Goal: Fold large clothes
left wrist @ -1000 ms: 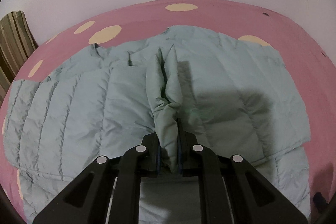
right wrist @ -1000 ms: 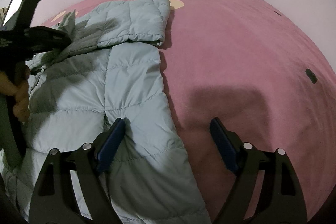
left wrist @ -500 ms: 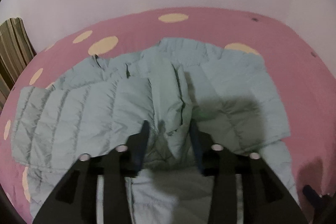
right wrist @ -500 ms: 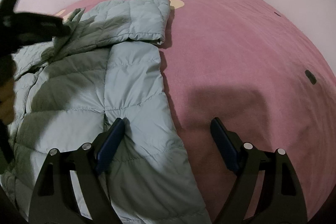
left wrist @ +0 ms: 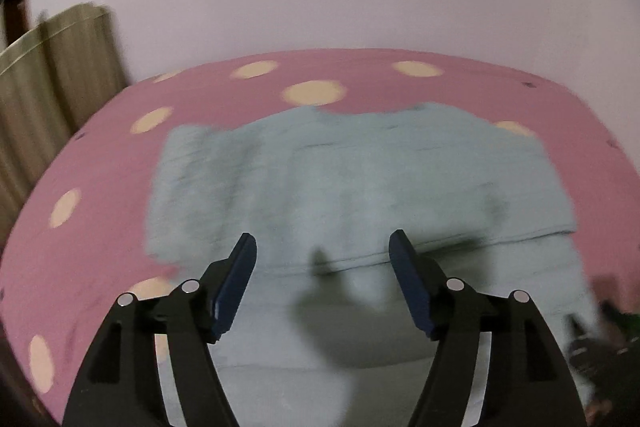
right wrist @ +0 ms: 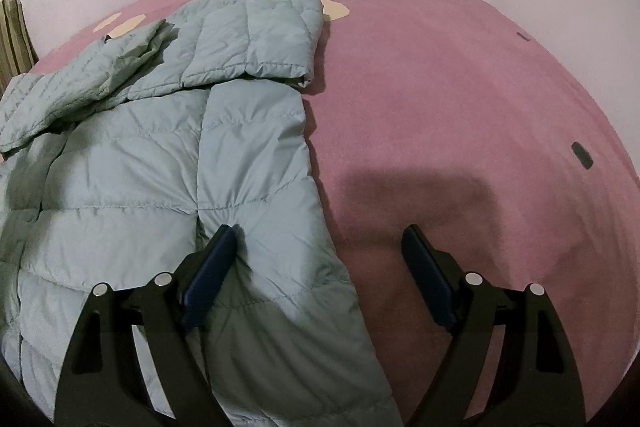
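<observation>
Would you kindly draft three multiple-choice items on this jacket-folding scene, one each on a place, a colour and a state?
1. Where does the jacket lie in the right wrist view?
A. on the left
B. on the right
C. against the wall

2. What colour is the cover under it?
A. green
B. pink with cream dots
C. white

3. How do the left gripper fingers stand?
A. clamped on a sleeve
B. open, empty
C. out of view

Answers:
1 A, bare cover fills the right.
2 B, cream dots show at the far edge.
3 B, having just opened, nothing lies between them.
</observation>
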